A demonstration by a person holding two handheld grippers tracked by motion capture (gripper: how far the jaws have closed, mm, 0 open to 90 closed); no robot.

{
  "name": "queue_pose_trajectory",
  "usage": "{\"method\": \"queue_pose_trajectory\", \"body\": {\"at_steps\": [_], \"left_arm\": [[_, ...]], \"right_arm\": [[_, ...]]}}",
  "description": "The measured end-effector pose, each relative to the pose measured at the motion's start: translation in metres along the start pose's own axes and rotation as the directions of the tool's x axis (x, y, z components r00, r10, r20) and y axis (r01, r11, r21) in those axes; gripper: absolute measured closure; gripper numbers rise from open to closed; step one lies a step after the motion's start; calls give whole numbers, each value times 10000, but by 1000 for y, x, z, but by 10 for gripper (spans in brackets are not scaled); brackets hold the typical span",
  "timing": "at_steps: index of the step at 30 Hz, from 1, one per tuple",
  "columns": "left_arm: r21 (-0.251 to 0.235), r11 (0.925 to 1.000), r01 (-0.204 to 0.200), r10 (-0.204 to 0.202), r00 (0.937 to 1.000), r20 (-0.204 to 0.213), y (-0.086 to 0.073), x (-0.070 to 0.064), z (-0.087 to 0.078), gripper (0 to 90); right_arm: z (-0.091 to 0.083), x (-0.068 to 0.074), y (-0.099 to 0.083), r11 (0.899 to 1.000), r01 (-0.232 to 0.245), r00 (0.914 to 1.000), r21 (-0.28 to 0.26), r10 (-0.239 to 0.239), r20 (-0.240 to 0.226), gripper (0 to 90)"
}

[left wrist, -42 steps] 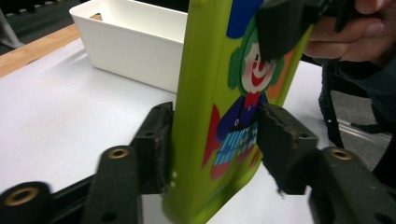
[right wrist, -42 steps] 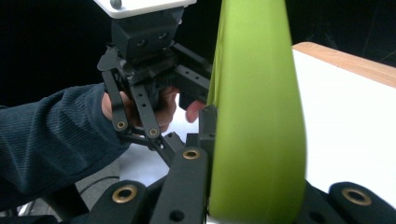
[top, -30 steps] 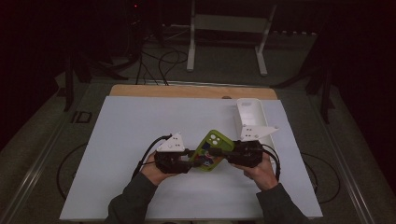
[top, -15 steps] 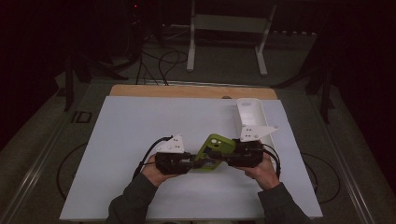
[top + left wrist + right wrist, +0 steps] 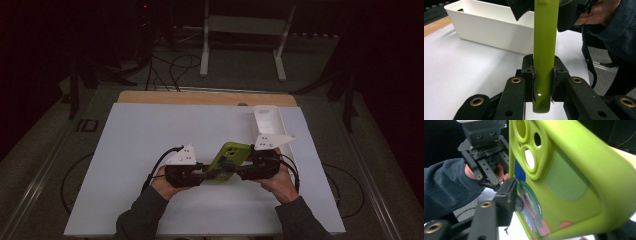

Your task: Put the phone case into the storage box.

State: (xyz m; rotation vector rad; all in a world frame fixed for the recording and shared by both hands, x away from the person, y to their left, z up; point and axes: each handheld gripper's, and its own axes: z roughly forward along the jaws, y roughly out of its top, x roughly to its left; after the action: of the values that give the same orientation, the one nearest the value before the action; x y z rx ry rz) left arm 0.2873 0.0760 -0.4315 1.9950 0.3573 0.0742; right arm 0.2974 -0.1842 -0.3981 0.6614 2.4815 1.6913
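A lime-green soft plastic phone case with a raised camera cutout [image 5: 229, 156] is held off the white tabletop [image 5: 150, 130] in the lower centre of the high view, caught between both tools. The left gripper [image 5: 205, 175] clamps its jaws narrow on the case's thin lower edge, seen centre-bottom in the left gripper view [image 5: 544, 75]. The right gripper [image 5: 246, 169] comes from the other side; in the right gripper view 1 jaw presses against the case's inner face [image 5: 564, 182] at lower left, the other jaw is hidden, so its grasp looks closed on the case but I cannot tell for sure. The step appears to be a 2-handed hold or handover. A white rectangular plastic bin [image 5: 267, 122] sits at the right of the high view; the next move probably calls for 1 gripper letting go and the other carrying the case there.
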Motion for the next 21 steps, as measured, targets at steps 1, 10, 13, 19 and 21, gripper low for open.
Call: {"method": "queue_pose_trajectory", "body": {"at_steps": [1,10,13,19,21], "left_arm": [[23,10000,-15,15,10000,-60,0,0,0,777],[-55,9999,85,-87,9989,-468,-1,1,-1,777],[-121,9999,117,-124,9981,-607,-1,1,-2,777],[-230,9996,163,-186,9944,-1041,-2,1,-3,777],[-254,9995,176,-206,9920,-1248,-2,1,-4,777]], "right_arm": [[0,0,0,10000,-67,9998,11,67,171,367],[-1,-1,-1,9995,-315,9970,-77,319,702,202],[-2,-2,-1,9989,-413,9953,-199,429,866,145],[-4,-3,-2,9976,-612,9910,-328,647,1175,100],[-4,-3,-2,9969,-702,9891,-365,743,1271,94]]}}
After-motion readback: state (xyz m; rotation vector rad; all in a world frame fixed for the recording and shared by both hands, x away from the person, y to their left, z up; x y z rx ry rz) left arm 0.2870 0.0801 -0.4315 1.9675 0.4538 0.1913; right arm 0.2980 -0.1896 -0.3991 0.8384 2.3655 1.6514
